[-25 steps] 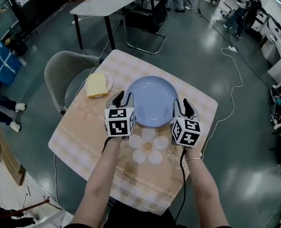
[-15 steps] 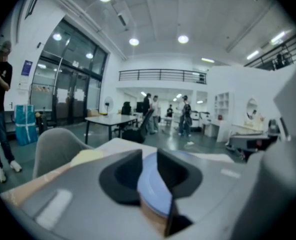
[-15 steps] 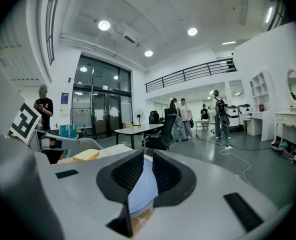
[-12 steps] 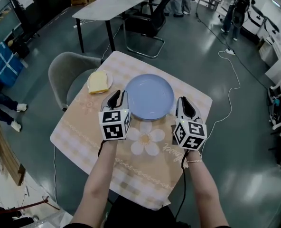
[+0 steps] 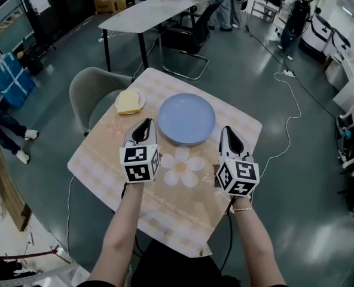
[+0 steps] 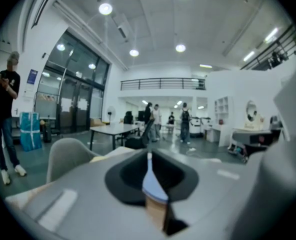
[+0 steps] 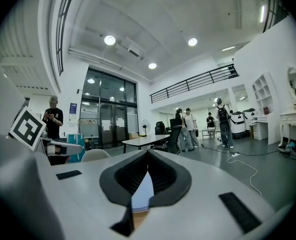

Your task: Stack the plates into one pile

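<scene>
The blue plate (image 5: pixel 186 119) is lying flat on the far half of the tabletop (image 5: pixel 165 205), which is wearing a pale checked cloth with a white flower print (image 5: pixel 181 167) just in front of the plate. A small white plate (image 5: pixel 130 102) is sitting near the far left corner, apart from the blue one, and is carrying a yellow slab (image 5: pixel 128 100) whose nature I cannot tell. The left gripper (image 5: pixel 143 126) is hovering above the cloth at the blue plate's near left, clear of its rim. Its black fingers (image 6: pixel 125 179) have just been closing and are now meeting at the tips, with nothing caught between them. Only a sliver of blue plate and cloth is showing through the slit lower down. The right gripper (image 5: pixel 229 134) is hanging at the plate's near right, also clear of the rim. Its fingers (image 7: pixel 163 176) are pressing together on nothing. Both grippers are pointing away from the person, roughly level, with their marker cubes facing the head camera. A grey chair (image 5: pixel 93 91) is standing at the tabletop's far left side. People are standing around a long grey table (image 5: pixel 147 8) in the hall beyond.
</scene>
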The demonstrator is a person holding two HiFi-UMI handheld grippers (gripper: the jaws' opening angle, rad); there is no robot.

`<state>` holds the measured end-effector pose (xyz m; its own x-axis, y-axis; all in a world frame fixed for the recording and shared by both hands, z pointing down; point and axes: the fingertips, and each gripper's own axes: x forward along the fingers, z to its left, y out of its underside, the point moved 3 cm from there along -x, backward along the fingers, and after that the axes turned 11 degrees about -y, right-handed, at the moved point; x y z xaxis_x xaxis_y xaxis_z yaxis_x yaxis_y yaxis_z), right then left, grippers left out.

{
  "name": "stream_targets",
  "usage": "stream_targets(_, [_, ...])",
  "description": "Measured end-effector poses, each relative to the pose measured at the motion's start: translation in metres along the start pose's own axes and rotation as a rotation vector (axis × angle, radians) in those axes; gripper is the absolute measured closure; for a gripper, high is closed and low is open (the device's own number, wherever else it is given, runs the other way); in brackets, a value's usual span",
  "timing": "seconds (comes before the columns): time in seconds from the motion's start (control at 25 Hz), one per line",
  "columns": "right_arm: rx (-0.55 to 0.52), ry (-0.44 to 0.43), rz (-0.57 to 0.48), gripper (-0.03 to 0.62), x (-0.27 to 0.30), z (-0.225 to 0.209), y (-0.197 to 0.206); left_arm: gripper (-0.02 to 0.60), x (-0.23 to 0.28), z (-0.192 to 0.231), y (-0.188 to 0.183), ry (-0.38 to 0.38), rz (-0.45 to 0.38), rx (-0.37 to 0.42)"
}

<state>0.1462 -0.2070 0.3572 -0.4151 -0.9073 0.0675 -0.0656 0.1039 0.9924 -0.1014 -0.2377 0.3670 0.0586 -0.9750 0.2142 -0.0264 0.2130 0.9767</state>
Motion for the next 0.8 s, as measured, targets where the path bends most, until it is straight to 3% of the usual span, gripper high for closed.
stream_targets(0.8, [-0.003, -0.094, -0.049, 0.589, -0.085, 0.035, -0.011, 0.572, -0.103, -0.026, 0.003, -0.004, -0.061, 0.029])
